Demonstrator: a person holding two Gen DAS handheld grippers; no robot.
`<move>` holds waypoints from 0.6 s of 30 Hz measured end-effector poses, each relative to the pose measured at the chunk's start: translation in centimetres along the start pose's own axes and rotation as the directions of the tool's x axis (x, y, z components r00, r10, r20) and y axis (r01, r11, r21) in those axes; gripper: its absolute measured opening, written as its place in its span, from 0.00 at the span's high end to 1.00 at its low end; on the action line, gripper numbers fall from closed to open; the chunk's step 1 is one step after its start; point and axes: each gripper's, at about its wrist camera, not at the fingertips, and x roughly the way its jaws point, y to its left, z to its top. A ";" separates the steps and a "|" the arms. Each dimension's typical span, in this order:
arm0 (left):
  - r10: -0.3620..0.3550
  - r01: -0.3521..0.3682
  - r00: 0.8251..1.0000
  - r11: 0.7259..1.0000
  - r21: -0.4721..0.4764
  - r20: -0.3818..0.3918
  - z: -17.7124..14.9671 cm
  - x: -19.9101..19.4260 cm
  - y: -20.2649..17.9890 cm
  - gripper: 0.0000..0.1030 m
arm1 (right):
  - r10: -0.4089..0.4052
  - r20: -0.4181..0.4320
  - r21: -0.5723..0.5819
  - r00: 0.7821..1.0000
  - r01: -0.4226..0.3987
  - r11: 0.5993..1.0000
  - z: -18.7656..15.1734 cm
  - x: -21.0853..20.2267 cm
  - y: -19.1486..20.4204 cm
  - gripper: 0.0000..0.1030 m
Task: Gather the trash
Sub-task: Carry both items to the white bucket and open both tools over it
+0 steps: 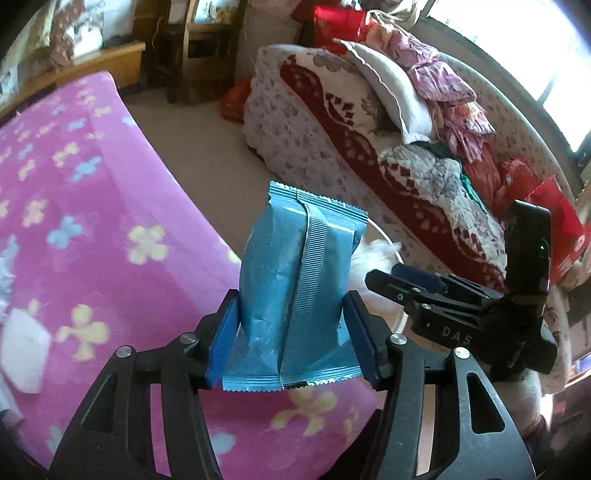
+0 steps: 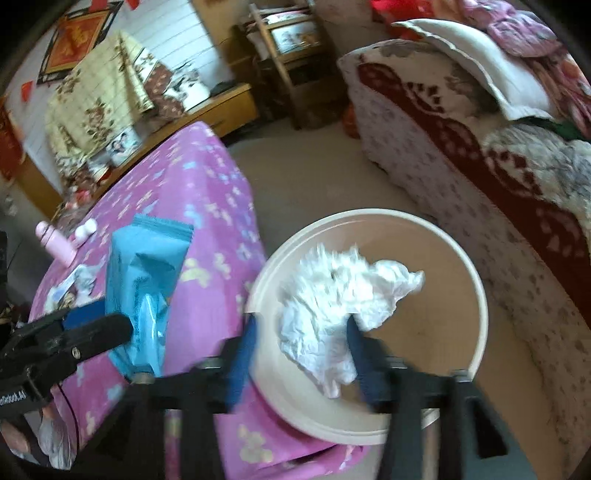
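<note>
Left gripper (image 1: 293, 338) clamps a crinkled blue snack wrapper (image 1: 299, 291) upright, long axis vertical, above the pink blanket (image 1: 92, 206); right gripper (image 2: 301, 349), jaws apart, over white tissue (image 2: 340, 302) in the bin (image 2: 476, 295)

Under me is a counter (image 1: 92, 221) with a pink cloth that has pale flower prints. The floor (image 1: 207, 147) is beige. Across it stands a sofa (image 1: 295, 125) in a white and dark red cover, with a pillow (image 1: 391, 92) and heaped clothes (image 1: 443, 85) on it. Bright light comes from a window (image 1: 517, 44) behind the sofa. I see a wooden chair (image 2: 288, 55) at the far side, a low wooden cabinet (image 2: 221, 107) and a white tiled wall (image 2: 166, 29) with a red picture (image 2: 77, 37).
</note>
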 end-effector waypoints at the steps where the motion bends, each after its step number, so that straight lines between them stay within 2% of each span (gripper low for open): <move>1: -0.010 0.010 1.000 1.000 -0.010 -0.008 0.0 0.3 0.1 0.46 | -0.005 0.007 0.004 1.000 0.005 1.000 0.1 0.0 -0.2 0.49; 7: -0.004 0.003 1.000 0.999 -0.037 -0.015 -0.2 0.2 1.0 0.45 | 0.005 -0.007 0.039 1.000 -0.005 0.999 -0.1 0.5 -0.4 0.49; 12: -0.048 0.048 0.999 0.998 -0.044 -0.016 0.0 0.4 0.5 0.43 | 0.029 0.012 0.079 0.999 -0.030 0.996 -0.3 0.0 -0.4 0.49; 15: -0.101 0.100 0.995 0.993 -0.066 -0.012 0.2 0.5 0.5 0.42 | 0.006 0.029 0.073 1.000 -0.008 0.997 0.0 -0.6 -0.4 0.49; 18: -0.103 0.102 0.995 0.992 -0.079 -0.005 0.3 0.4 0.6 0.41 | -0.006 0.031 0.062 1.000 0.004 0.998 0.1 -1.0 -0.4 0.48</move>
